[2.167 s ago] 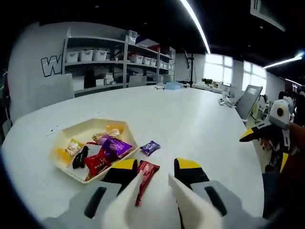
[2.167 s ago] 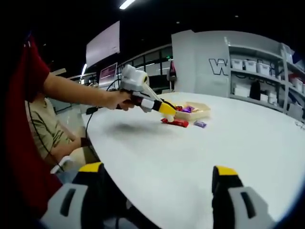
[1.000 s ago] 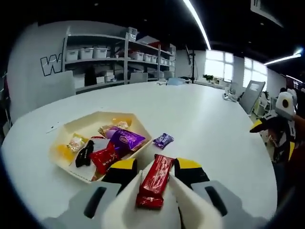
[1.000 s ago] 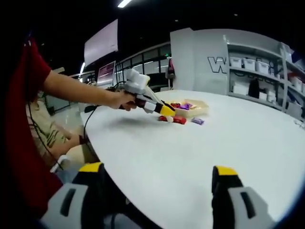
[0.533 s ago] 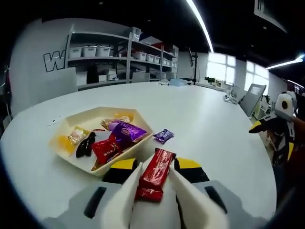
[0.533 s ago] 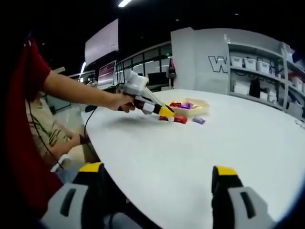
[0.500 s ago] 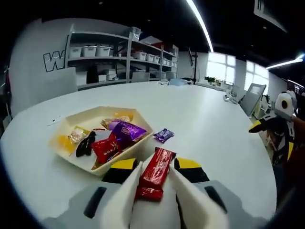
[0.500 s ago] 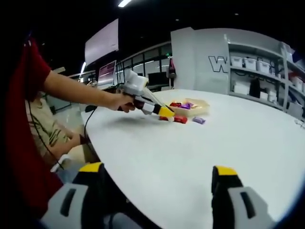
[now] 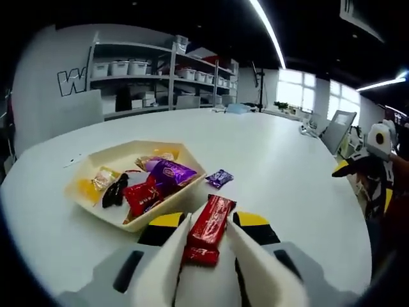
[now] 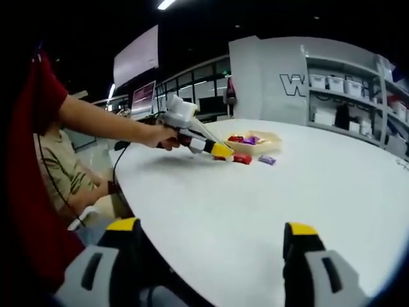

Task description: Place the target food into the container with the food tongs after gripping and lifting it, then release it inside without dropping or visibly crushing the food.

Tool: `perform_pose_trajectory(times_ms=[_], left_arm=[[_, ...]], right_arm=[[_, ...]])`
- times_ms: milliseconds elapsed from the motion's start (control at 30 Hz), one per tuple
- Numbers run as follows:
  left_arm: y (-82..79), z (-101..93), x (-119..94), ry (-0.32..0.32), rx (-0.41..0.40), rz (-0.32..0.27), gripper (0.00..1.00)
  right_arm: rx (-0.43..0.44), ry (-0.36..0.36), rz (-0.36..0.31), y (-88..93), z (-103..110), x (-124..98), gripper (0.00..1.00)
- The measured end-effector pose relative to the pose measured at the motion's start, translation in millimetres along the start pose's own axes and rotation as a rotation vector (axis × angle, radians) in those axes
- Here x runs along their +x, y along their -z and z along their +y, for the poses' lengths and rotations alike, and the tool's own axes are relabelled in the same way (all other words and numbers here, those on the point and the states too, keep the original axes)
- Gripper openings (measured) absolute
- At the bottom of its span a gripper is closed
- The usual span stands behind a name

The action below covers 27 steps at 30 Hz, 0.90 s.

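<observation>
A red snack bar (image 9: pixel 208 230) is clamped between the white tong blades that run along my left gripper's (image 9: pixel 209 220) jaws, and it hangs just above the table. The cream tray (image 9: pixel 115 150) lies ahead and to the left, close by, holding several wrapped snacks. In the right gripper view the left gripper (image 10: pixel 220 151) hovers beside the tray (image 10: pixel 271 137) with the red snack bar (image 10: pixel 242 158) at its tip. My right gripper (image 10: pixel 211 240) is open over the near table edge with nothing between its jaws. It also appears far right as the right gripper (image 9: pixel 367 169).
A small purple candy (image 9: pixel 219 178) lies on the white table (image 9: pixel 275 160) just right of the tray, seen too as the purple candy (image 10: pixel 267 160). A person's arm (image 10: pixel 96 121) holds the left gripper. Shelves (image 9: pixel 140 83) stand behind the table.
The red bar lay on the table 2.2 s ago; the tong blades have closed on it and lifted it. Over the last second it stays held near the tray. The right gripper is still.
</observation>
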<state>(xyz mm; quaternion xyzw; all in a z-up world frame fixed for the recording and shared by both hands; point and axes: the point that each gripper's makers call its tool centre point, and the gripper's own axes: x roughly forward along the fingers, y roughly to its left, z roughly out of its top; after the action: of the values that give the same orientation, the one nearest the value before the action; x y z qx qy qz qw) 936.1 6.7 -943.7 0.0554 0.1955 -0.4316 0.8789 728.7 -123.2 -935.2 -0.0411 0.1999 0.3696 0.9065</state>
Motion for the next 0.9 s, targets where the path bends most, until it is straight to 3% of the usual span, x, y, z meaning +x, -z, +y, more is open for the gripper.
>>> perform_pose_trajectory(times_ms=[233,333,600,800,900], left_arm=[[-0.7,1.3,0,-0.016,-0.029,0.019,0.25],[-4.9,-7.4,-1,0.019,-0.089,0.007,0.25],[-61.3,-35.4,-15,0.159,-0.064,-0.199,0.25],[-81.3,-34.5,-21,0.172,-0.031,-0.252,0.25],[-85.9,-25.3,-19,0.151,-0.034,-0.243,0.25]], right_arm=[[-0.005,0.001,-0.002,-1.6,0,-1,0.91],[-0.002,0.001,-0.003,-1.8,0,-1,0.91],[-0.004,-0.001,0.003,-0.3,0,1,0.9],[0.002,-0.002,0.005,1.4,-2,2,0.9],[0.008,-0.001,0.004,2.5,-4,2,0.9]])
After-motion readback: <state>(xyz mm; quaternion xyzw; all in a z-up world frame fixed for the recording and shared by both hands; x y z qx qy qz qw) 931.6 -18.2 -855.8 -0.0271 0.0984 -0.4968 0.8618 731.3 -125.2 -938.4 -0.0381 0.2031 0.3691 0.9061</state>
